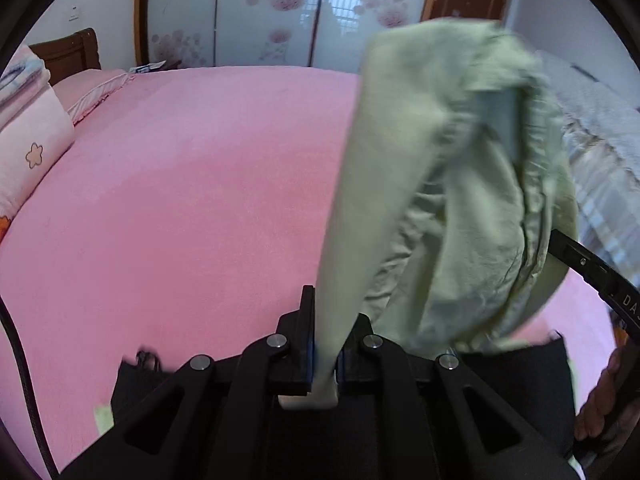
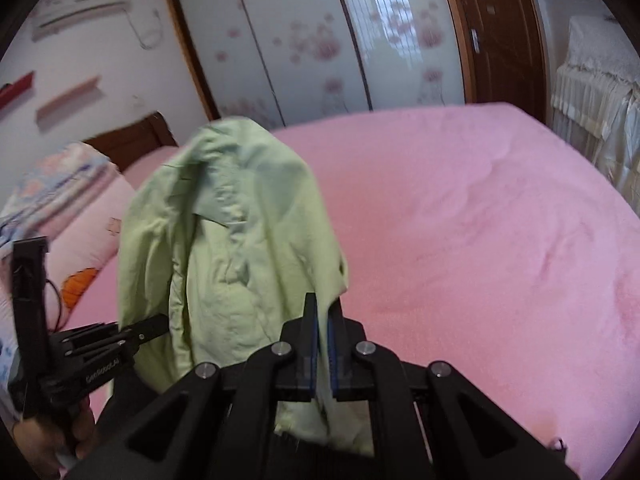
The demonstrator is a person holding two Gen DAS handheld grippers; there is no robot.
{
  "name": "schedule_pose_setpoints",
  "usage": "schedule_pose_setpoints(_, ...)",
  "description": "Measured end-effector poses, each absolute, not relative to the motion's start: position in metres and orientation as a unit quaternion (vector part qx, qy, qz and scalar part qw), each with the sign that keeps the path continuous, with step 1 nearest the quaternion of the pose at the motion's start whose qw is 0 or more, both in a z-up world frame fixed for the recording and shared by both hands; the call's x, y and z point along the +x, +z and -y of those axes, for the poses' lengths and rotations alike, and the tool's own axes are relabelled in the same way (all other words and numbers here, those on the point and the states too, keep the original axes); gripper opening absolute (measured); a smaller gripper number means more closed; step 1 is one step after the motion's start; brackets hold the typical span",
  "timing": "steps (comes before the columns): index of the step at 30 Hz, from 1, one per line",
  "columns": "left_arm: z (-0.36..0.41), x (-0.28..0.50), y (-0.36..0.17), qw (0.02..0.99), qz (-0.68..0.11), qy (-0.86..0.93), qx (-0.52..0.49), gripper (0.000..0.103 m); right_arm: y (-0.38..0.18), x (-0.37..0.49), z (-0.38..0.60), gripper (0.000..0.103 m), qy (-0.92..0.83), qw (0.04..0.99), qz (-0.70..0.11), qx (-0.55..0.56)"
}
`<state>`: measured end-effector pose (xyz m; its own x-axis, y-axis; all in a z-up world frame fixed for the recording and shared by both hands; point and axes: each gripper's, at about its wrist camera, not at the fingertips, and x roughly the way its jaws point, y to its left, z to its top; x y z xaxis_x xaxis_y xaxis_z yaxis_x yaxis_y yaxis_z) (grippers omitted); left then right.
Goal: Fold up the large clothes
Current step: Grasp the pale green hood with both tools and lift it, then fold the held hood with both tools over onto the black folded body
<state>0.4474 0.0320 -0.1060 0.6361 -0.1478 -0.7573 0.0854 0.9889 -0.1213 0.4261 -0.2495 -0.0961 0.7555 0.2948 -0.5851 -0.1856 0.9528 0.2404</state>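
Observation:
A light green shirt (image 1: 460, 184) hangs bunched in the air above the pink bed (image 1: 180, 200). My left gripper (image 1: 326, 320) is shut on a taut strip of its fabric, which runs up and to the right from the jaws. In the right wrist view the same shirt (image 2: 232, 240) droops to the left, over the bed (image 2: 480, 240). My right gripper (image 2: 323, 312) is shut on another edge of it, with cloth hanging below the jaws. Each gripper shows in the other's view: the right gripper (image 1: 592, 268) at the shirt's right side, the left gripper (image 2: 140, 332) at its lower left.
Pink pillows and a folded quilt (image 1: 28, 132) lie at the head of the bed on the left, in front of a dark wooden headboard (image 1: 68, 54). A wardrobe with flowered sliding doors (image 2: 300, 40) stands behind. Cloth-covered furniture (image 2: 592, 100) stands at the right. A black cable (image 1: 24, 380) trails at the left.

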Motion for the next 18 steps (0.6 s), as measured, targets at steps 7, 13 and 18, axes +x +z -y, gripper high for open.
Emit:
schedule_pose_setpoints(7,-0.051,0.344,-0.136,0.876,-0.472,-0.093,-0.049,0.007,-0.126,0.312,0.248,0.012,0.115,0.933,-0.339,0.023)
schedule_pose_setpoints(13,-0.079,0.291,-0.176,0.829,-0.551,-0.072,-0.062,0.009,-0.18,0.259,0.234,0.016,0.079,0.893,-0.441,-0.047)
schedule_pose_setpoints(18,-0.082,0.242,-0.187,0.81,-0.577,-0.075,-0.069,0.01,-0.185,0.221,0.241,0.017,0.094,0.874,-0.477,-0.014)
